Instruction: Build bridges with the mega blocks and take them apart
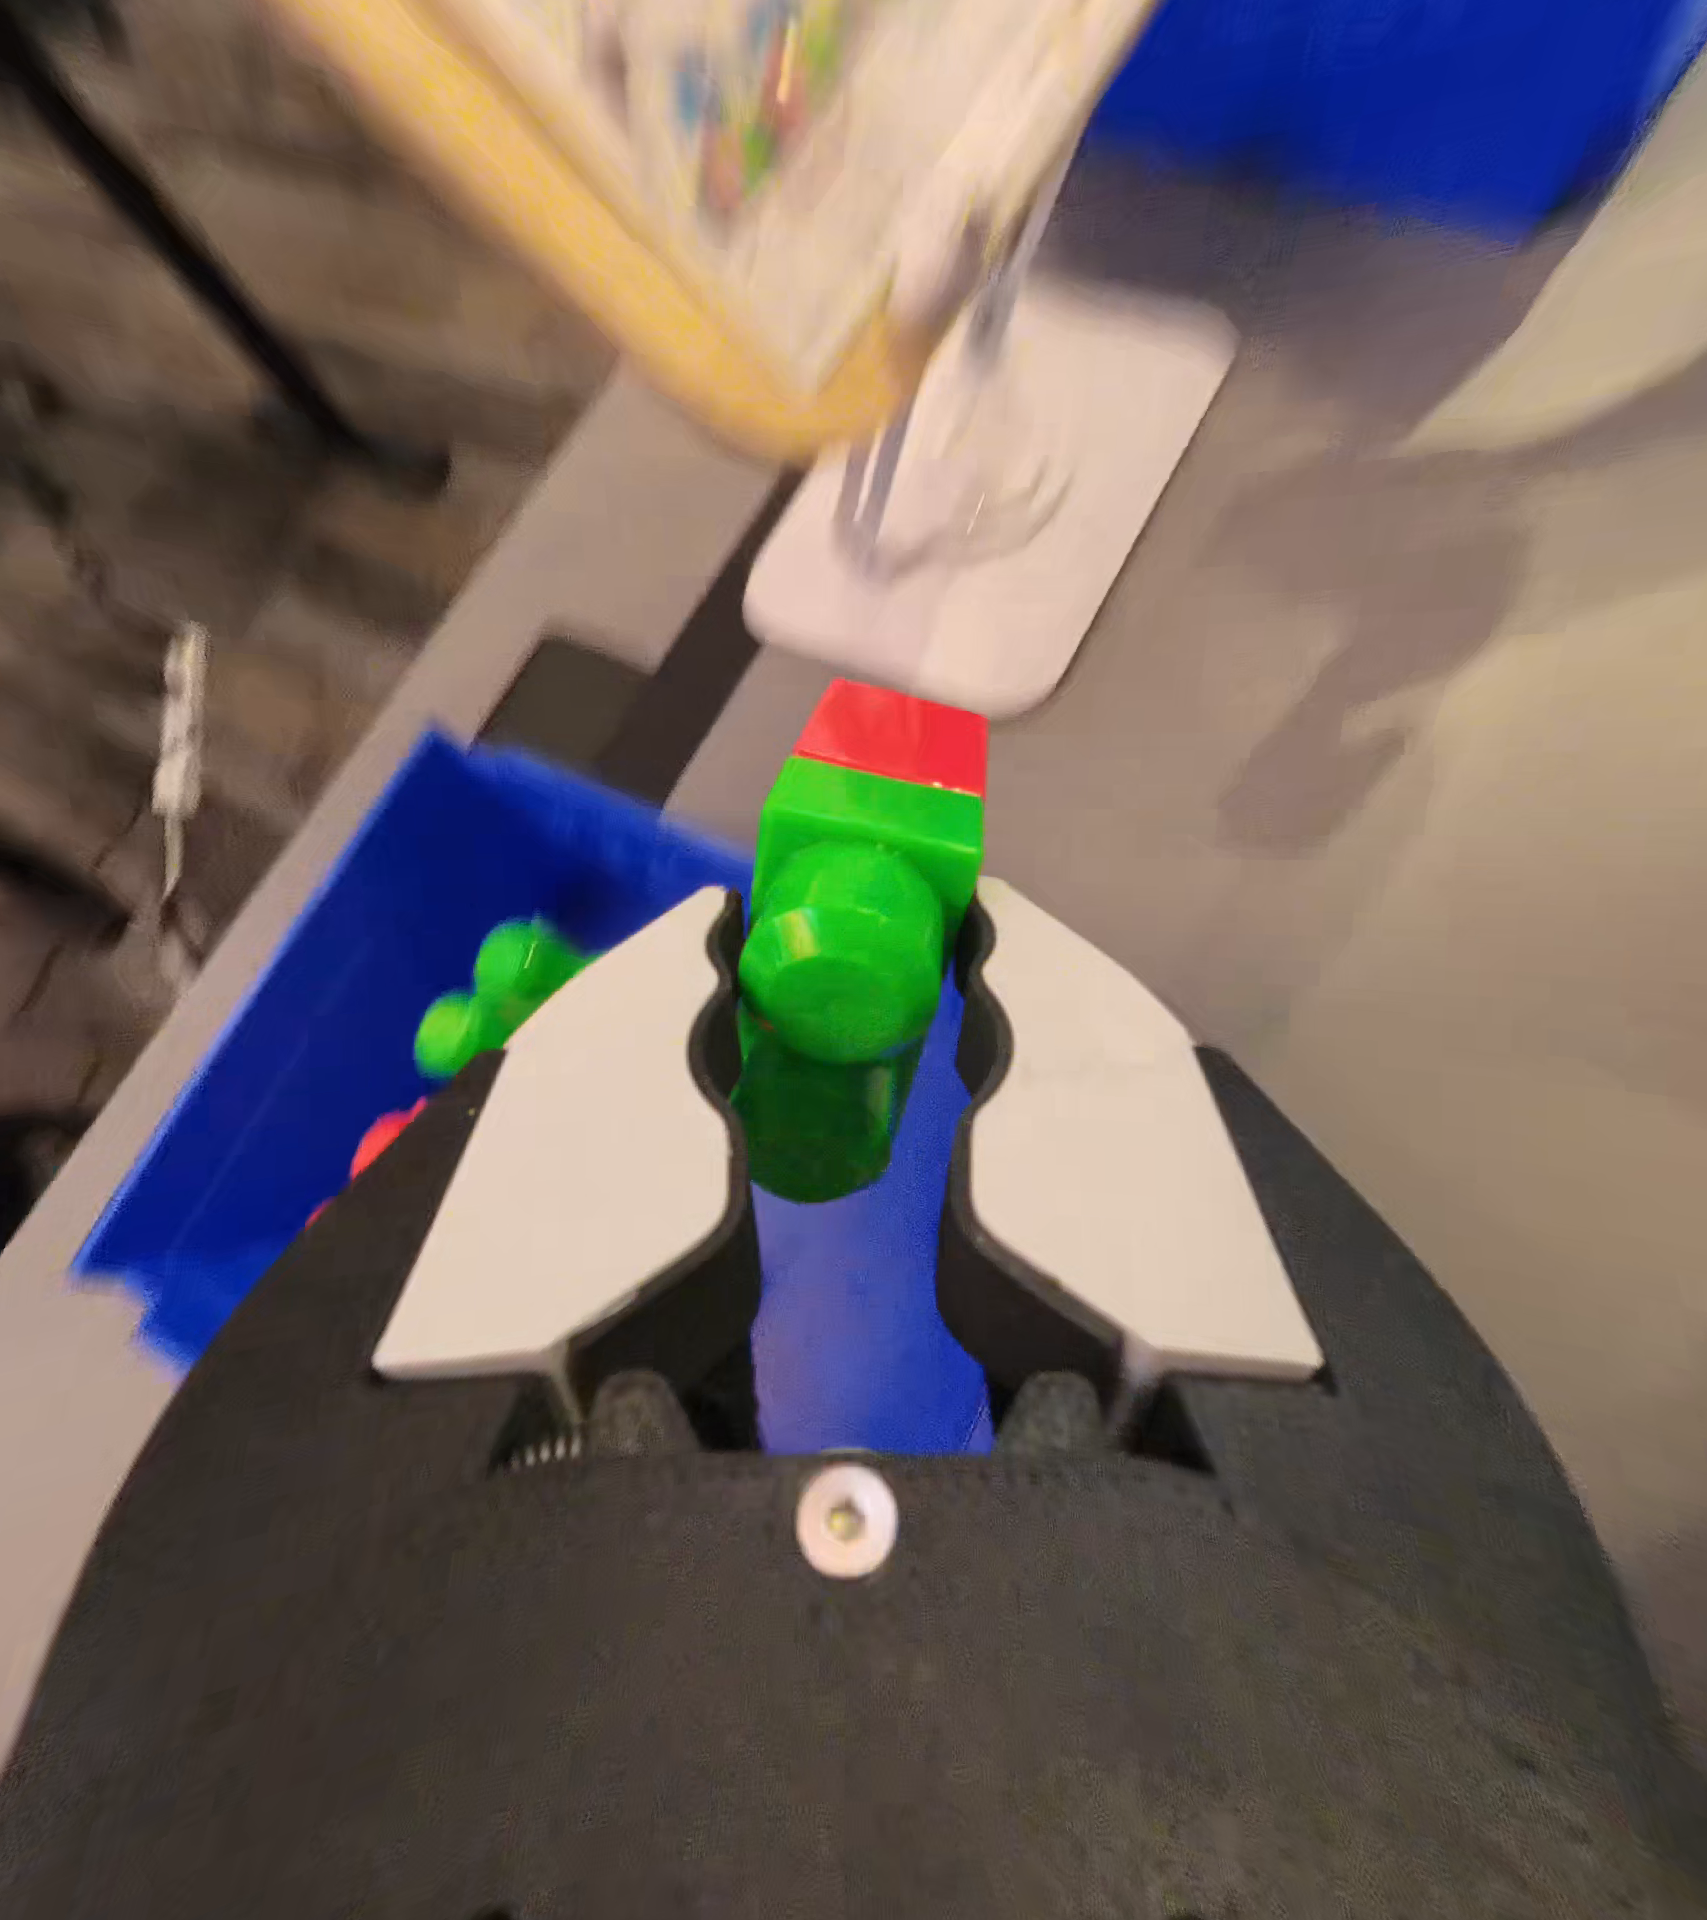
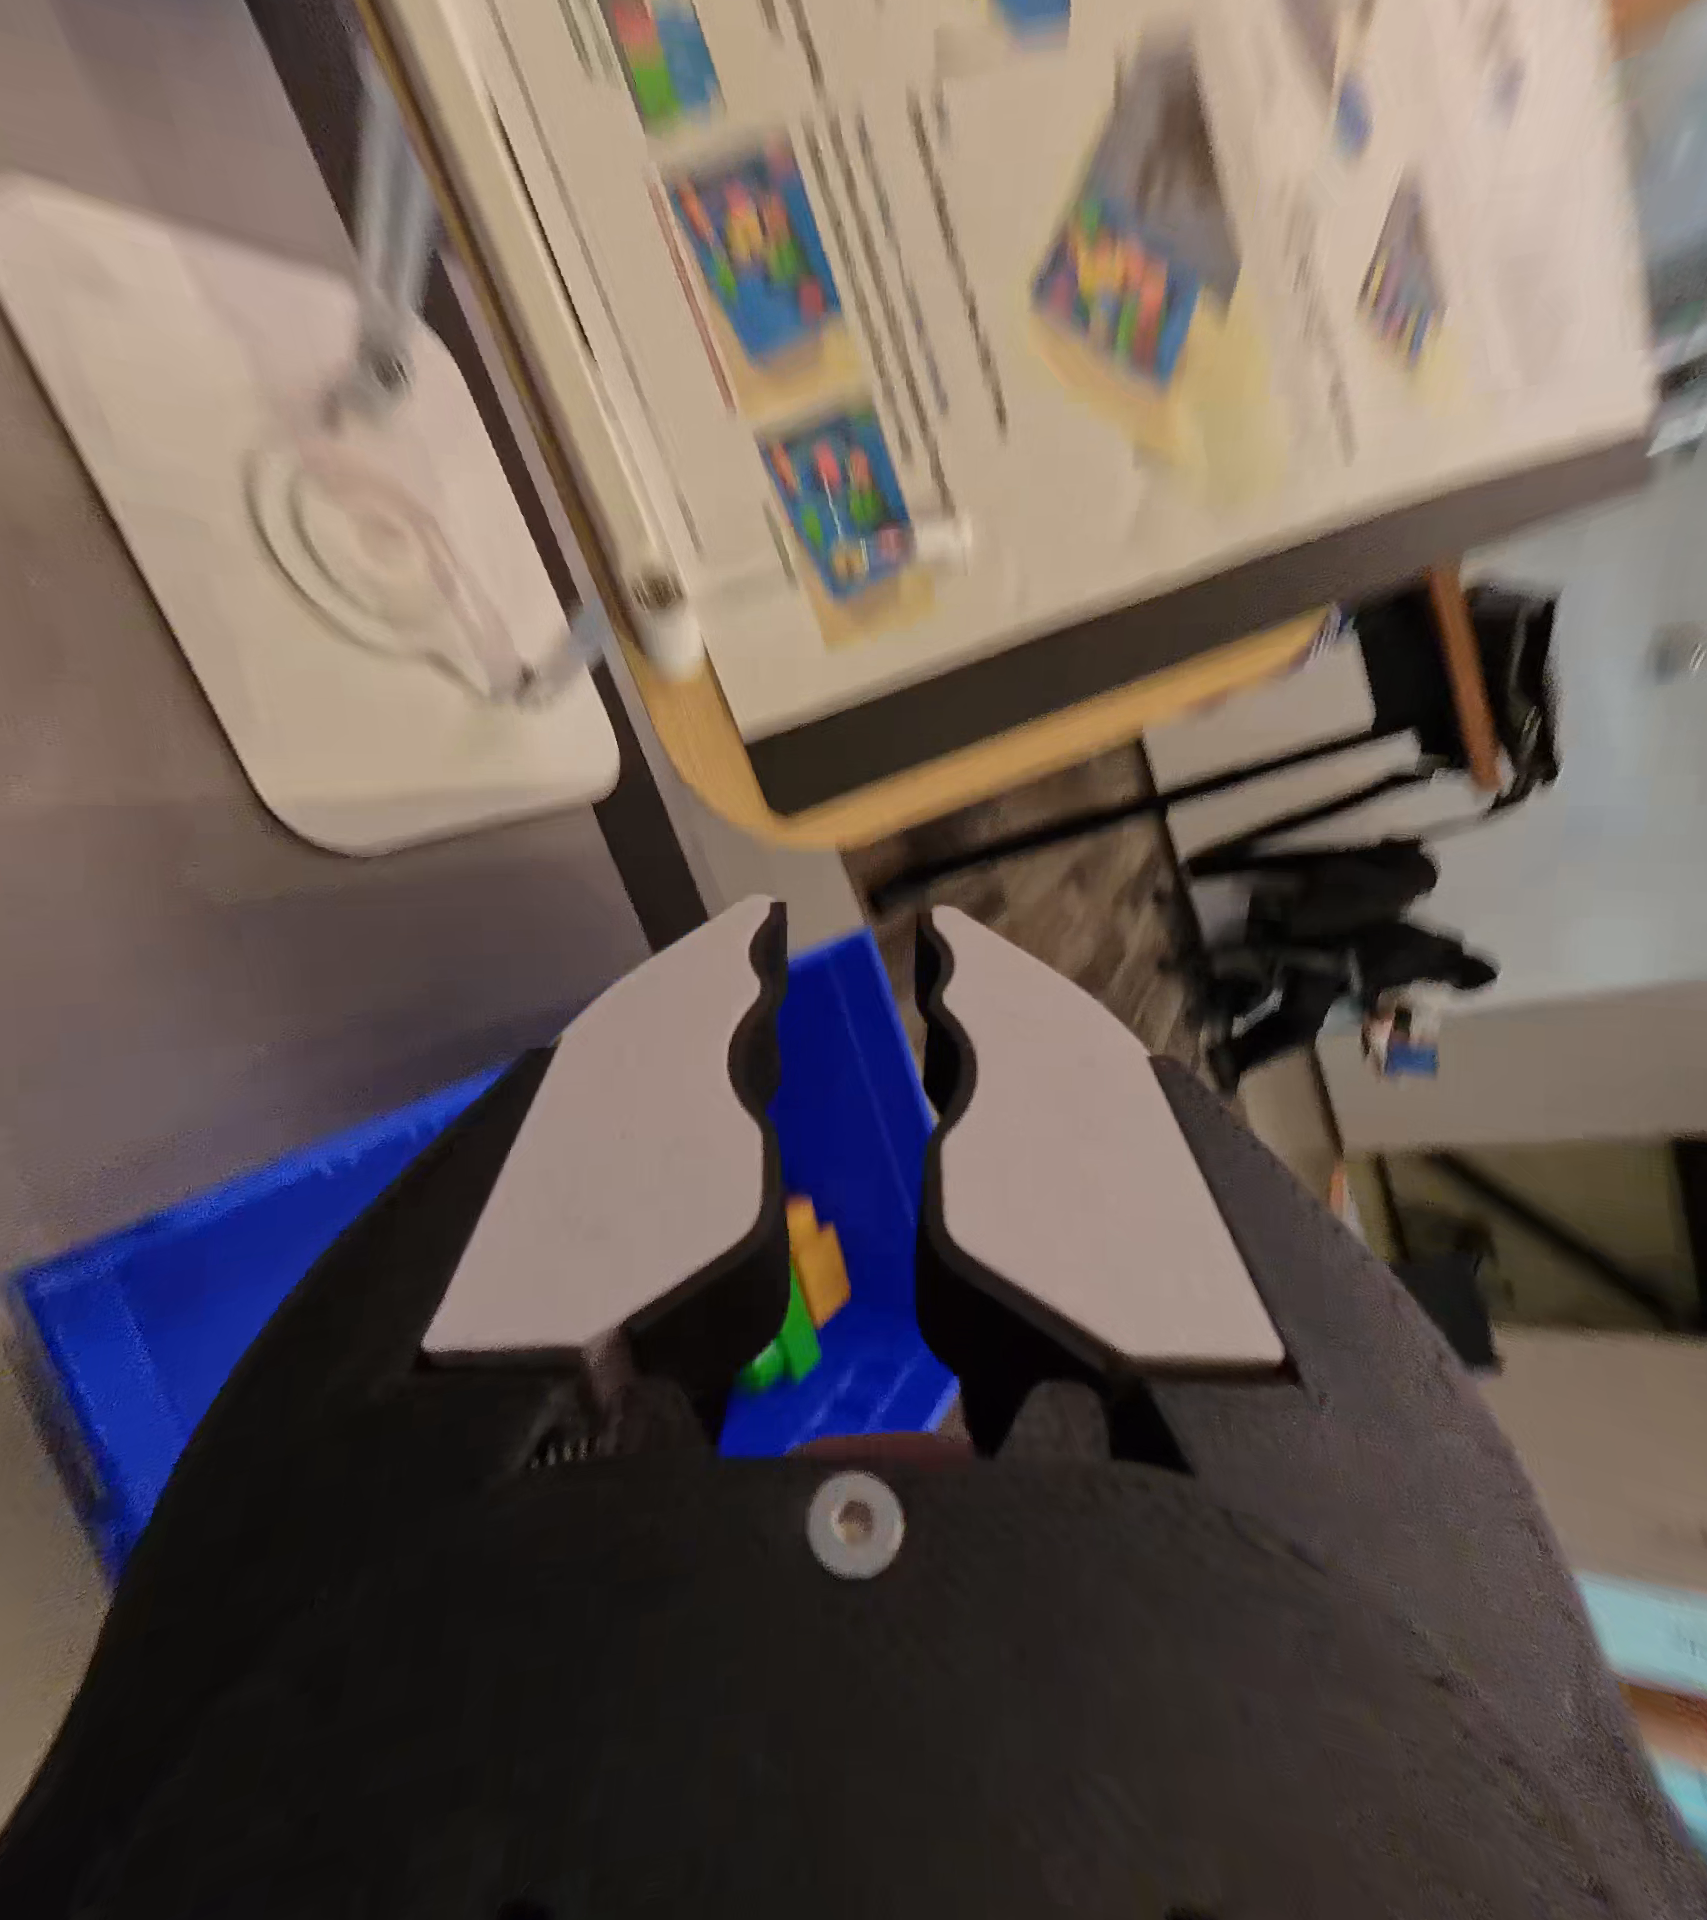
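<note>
While the left tool [image 1: 849, 914] clamps a green block [image 1: 854, 935] capped with red, the right tool [image 2: 849, 925] hangs narrowly parted, bare, above the blue bin [image 2: 833, 1039].

The green block [image 1: 844, 935] and red block [image 1: 890, 732] are glossy, smooth plastic. The blue bin [image 1: 329, 1039] looks like hard plastic. The counter [image 1: 1451, 935] is matt grey. The fingers [image 1: 610, 1122] wear smooth pale plates on rough, grainy black bodies.
</note>
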`<state>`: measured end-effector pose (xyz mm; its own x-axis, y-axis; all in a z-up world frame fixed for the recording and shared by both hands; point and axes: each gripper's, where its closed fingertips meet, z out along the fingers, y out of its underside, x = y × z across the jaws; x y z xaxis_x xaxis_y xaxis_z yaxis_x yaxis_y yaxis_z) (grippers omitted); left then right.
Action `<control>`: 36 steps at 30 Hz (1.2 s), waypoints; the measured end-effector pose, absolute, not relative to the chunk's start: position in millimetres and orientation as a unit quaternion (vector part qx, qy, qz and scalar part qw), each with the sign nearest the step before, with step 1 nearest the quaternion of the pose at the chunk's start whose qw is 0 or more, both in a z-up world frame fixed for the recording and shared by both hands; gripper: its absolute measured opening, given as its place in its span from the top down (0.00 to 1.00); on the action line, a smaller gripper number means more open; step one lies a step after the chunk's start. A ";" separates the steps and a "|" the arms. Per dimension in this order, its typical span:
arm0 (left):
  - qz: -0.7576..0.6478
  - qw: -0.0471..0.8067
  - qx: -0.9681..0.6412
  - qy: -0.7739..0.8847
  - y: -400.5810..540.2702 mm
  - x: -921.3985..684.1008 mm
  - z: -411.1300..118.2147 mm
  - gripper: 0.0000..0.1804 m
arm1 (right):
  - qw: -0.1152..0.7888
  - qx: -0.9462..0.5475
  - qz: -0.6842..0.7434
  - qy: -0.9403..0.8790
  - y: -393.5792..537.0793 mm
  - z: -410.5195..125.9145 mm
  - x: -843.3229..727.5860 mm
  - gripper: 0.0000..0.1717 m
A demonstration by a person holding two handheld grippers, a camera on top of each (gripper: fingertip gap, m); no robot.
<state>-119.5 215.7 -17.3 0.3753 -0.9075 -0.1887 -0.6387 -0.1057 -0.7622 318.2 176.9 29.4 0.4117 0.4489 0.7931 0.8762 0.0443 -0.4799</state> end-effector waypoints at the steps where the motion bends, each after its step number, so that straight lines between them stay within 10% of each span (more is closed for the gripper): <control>1: -0.213 0.429 -0.703 0.526 207.0 -104.7 1.0 0.79 | 0.541 -0.635 -0.195 -0.515 169.6 37.2 301.4 0.86; 11: -0.614 0.379 -0.533 0.441 126.7 32.3 77.2 0.79 | 0.667 -0.402 -0.054 -0.625 80.4 70.5 127.3 0.88; 36: -0.713 0.241 -0.474 0.456 66.6 108.2 58.1 0.79 | 0.655 -0.353 -0.034 -0.667 71.9 52.5 106.1 0.95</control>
